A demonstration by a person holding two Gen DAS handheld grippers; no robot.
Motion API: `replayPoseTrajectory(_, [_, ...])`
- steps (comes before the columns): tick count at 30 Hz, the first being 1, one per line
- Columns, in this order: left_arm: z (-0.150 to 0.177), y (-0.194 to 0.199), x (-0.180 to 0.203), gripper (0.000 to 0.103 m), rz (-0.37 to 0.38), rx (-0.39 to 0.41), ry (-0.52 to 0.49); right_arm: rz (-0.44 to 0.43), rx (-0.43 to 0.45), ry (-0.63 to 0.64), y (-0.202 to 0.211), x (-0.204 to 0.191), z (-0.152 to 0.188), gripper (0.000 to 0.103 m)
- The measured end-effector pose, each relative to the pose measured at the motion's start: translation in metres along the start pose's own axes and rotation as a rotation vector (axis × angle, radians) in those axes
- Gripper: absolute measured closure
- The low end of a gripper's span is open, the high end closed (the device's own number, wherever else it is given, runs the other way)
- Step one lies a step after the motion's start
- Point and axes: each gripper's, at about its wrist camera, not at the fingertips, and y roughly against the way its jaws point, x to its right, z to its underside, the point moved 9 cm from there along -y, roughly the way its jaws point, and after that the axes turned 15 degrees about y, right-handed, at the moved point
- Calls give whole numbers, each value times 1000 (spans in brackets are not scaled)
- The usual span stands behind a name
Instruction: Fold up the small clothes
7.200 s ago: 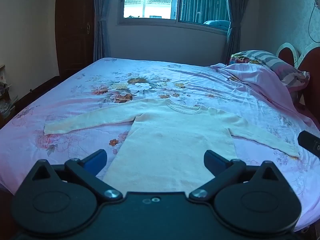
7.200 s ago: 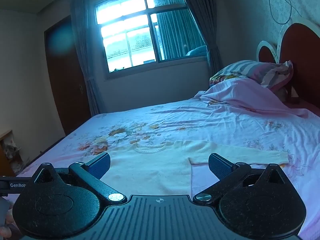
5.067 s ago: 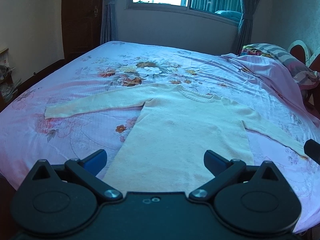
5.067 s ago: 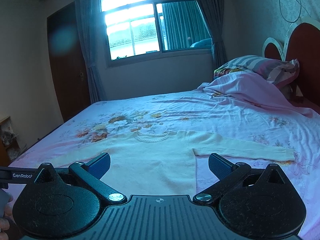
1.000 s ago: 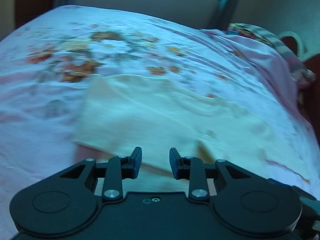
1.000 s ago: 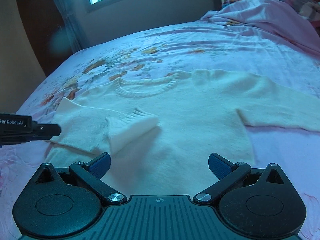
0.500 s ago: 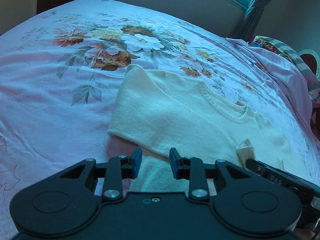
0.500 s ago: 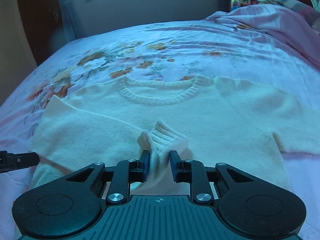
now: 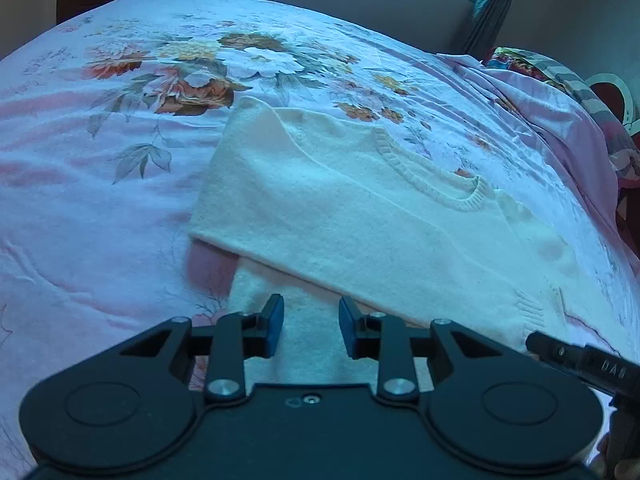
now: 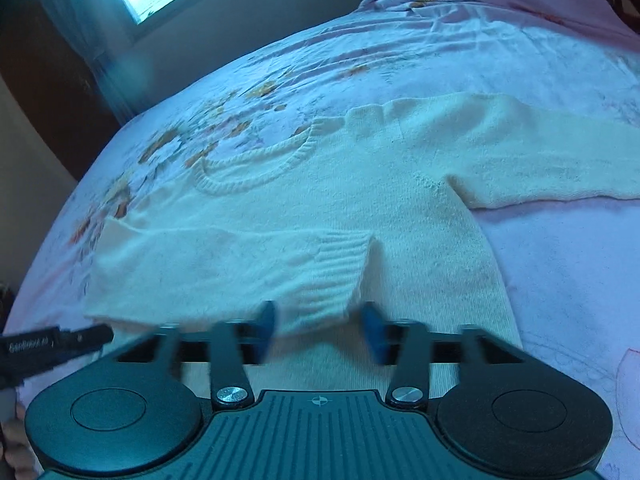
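A cream sweater (image 9: 360, 216) lies flat on the floral pink bedspread (image 9: 100, 200), one sleeve (image 9: 304, 224) folded across its chest, ribbed collar toward the far edge of the bed. The left gripper (image 9: 311, 326) hovers over the sweater's near part, blue pads (image 9: 274, 322) narrowly apart with nothing pinched. The tip of another black gripper (image 9: 580, 362) pokes in at the lower right.

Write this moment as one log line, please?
stage: first sleeve folded across cream sweater | right gripper: opening, cuff between its fingers | left gripper: parted, empty | second sleeve: outstretched

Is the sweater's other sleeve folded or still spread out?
Spread: that sleeve lies straight out on the bed, while the other sleeve crosses the chest.
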Motion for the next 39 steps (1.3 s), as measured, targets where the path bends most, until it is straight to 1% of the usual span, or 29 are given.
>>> replayPoseTrajectory(1, [-1, 1, -1, 75, -1, 4, 4, -13, 10, -20, -2, 2, -4, 42])
replayPoseTrajectory(3, [-3, 2, -3, 75, -7, 9, 7, 0, 11, -30, -8, 4, -10, 43])
replayPoseTrajectory(4, [-3, 2, -3, 75, -10, 9, 7, 7, 6, -22, -13, 4, -12, 46])
replayPoseTrajectory(5, [-3, 1, -4, 75, -15, 9, 8, 8, -3, -15, -18, 4, -14, 64])
replayPoseTrajectory(6, [-4, 1, -5, 75, -19, 10, 8, 11, -12, -9, -23, 3, -15, 79])
replayPoseTrajectory(7, [-4, 0, -6, 75, -24, 12, 8, 13, -10, -7, -26, 4, -17, 83])
replayPoseTrajectory(8, [-4, 0, -6, 75, -29, 14, 9, 14, -6, -6, -27, 4, -18, 90])
replayPoseTrajectory(9, [-5, -1, -6, 75, -31, 14, 10, 9, -4, -3, -30, 5, -17, 95])
replayPoseTrajectory(11, [-4, -2, -6, 75, -34, 14, 12, -11, 8, -2, -29, 6, -18, 97])
replayPoseTrajectory(12, [-5, -2, -6, 75, -32, 14, 10, -17, 32, -1, -24, 7, -21, 97])
replayPoseTrajectory(15, [-4, -5, -3, 75, -32, 17, -2, 41, 115, 26, -3, 20, -26, 97])
replayPoseTrajectory(16, [-3, -7, -1, 75, -31, 14, -9, 64, 117, 22, 0, 27, -26, 97])
replayPoseTrajectory(19, [1, -14, 5, 75, -31, 6, -25, 87, 80, -8, -2, 48, -13, 97])
replayPoseTrajectory(21, [2, -16, 8, 75, -33, 8, -30, 85, 75, -27, -2, 55, -8, 97])
replayPoseTrajectory(24, [4, -18, 11, 73, -34, 7, -31, 111, 107, -30, 6, 62, -9, 97])
replayPoseTrajectory(27, [4, -18, 12, 73, -38, 7, -39, 123, 127, -1, 6, 62, -19, 97])
replayPoseTrajectory(29, [3, -16, 11, 73, -35, 10, -32, 141, 162, 14, 9, 62, -30, 98])
replayPoseTrajectory(30, [3, -16, 11, 73, -33, 11, -27, 161, 193, 21, 14, 63, -35, 103])
replayPoseTrajectory(31, [3, -16, 11, 72, -33, 11, -25, 177, 215, 26, 17, 65, -39, 103])
replayPoseTrajectory(32, [3, -16, 10, 71, -35, 11, -27, 182, 210, 21, 16, 67, -38, 103])
replayPoseTrajectory(34, [4, -18, 11, 71, -40, 8, -36, 165, 135, -24, 6, 75, -25, 103])
replayPoseTrajectory(35, [5, -17, 11, 71, -39, 10, -38, 128, 92, -49, 2, 77, -17, 103])
replayPoseTrajectory(36, [5, -17, 11, 71, -37, 10, -38, 92, 70, -90, 1, 80, -11, 103])
replayPoseTrajectory(37, [5, -17, 11, 71, -37, 10, -39, 71, 77, -137, 3, 84, -7, 102])
replayPoseTrajectory(39, [5, -17, 10, 71, -36, 11, -32, 24, 88, -213, 7, 90, -5, 97])
